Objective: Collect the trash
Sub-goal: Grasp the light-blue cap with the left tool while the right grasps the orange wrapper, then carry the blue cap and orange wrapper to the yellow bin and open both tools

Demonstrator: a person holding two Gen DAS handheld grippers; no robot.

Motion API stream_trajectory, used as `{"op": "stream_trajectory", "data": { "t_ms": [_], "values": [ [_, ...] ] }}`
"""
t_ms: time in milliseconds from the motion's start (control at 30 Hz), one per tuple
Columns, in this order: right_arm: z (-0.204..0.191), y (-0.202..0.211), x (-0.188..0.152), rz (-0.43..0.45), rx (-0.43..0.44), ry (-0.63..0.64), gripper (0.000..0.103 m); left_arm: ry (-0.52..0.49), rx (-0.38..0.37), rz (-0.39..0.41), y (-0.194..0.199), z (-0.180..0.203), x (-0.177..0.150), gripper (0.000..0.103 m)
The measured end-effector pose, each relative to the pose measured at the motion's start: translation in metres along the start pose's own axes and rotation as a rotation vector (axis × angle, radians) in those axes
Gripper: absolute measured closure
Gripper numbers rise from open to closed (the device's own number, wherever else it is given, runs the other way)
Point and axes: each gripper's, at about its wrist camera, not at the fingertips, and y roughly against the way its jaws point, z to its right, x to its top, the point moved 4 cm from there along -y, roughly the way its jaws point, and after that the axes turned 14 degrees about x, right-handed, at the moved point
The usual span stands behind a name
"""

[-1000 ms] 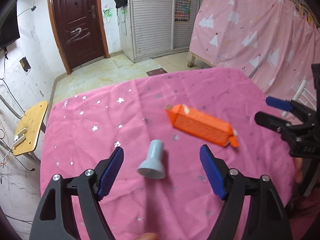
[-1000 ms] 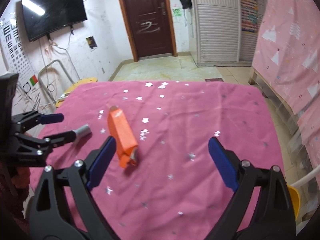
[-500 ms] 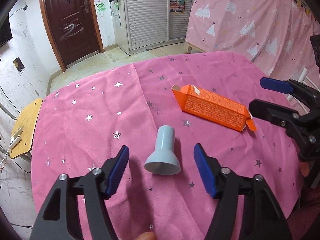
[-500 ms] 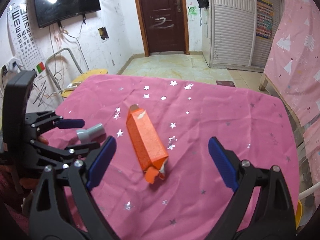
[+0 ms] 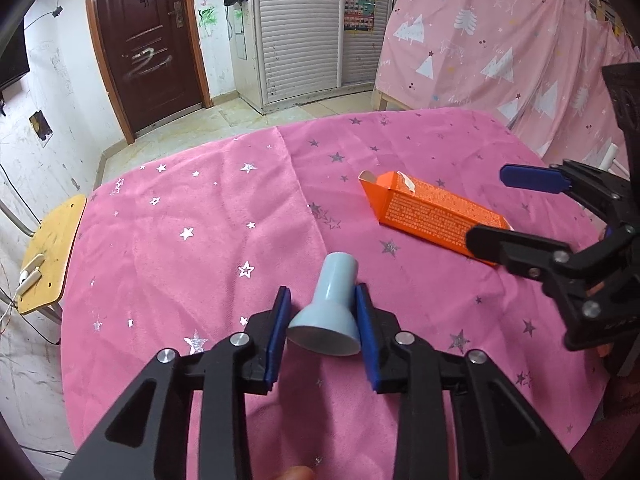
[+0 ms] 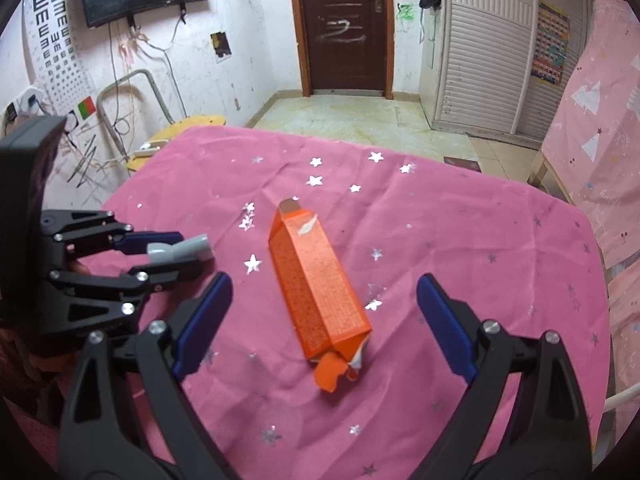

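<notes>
Orange carton [image 5: 430, 216] is lying flat on the pink star cloth of the counter [image 5: 200, 220], right and far of the left tool [image 5: 322, 324]; its long axis is running from far-left to near-right in this left wrist view. Left tool is gripping the pale blue funnel-shaped cap [image 5: 328, 312], both pads pressing its flared base, narrow neck pointing away. Whether the cap is sitting on the cloth or just off it, cannot tell. Right tool [image 5: 508, 208] is reaching in from the right edge, one finger crossing in front of the carton's near-right end.

Right wrist view: carton [image 6: 316, 284] is lying between the spread fingers of the right tool [image 6: 322, 320], long axis running nearly straight away from it, torn flap end nearest. Jaws are standing wide open, gripping nothing, neither pad touching the carton. Judging from this, the right tool is the nearer one and needs only to drop and close across the carton's width. Left tool [image 6: 172, 256] with the cap [image 6: 180, 252] is sitting just left of the carton, near the right tool's left finger — the only thing likely crowding the grab. No bin showing in either view.
</notes>
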Motion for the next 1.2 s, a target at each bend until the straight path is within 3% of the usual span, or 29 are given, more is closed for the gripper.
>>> {"op": "stream_trajectory", "data": {
  "t_ms": [167, 300, 433, 667, 1200],
  "values": [
    [-0.004, -0.015, 0.006, -0.041, -0.008, 0.033, 0.015, 0.033, 0.009, 0.005, 0.004, -0.012, -0.004, 0.078],
    [-0.002, -0.029, 0.008, -0.090, -0.021, 0.051, 0.038, 0.062, 0.024, 0.021, 0.012, -0.024, -0.005, 0.078],
    [-0.004, -0.040, 0.008, -0.119, -0.029, 0.066, 0.049, 0.073, 0.036, 0.026, 0.015, -0.035, -0.008, 0.078],
    [-0.013, -0.045, 0.008, -0.134, -0.034, 0.106, 0.084, 0.084, 0.027, 0.026, 0.017, -0.038, -0.008, 0.078],
    [-0.011, -0.007, 0.006, -0.023, -0.041, 0.063, 0.085, 0.067, 0.049, 0.080, 0.046, -0.023, 0.006, 0.078]
  ]
}}
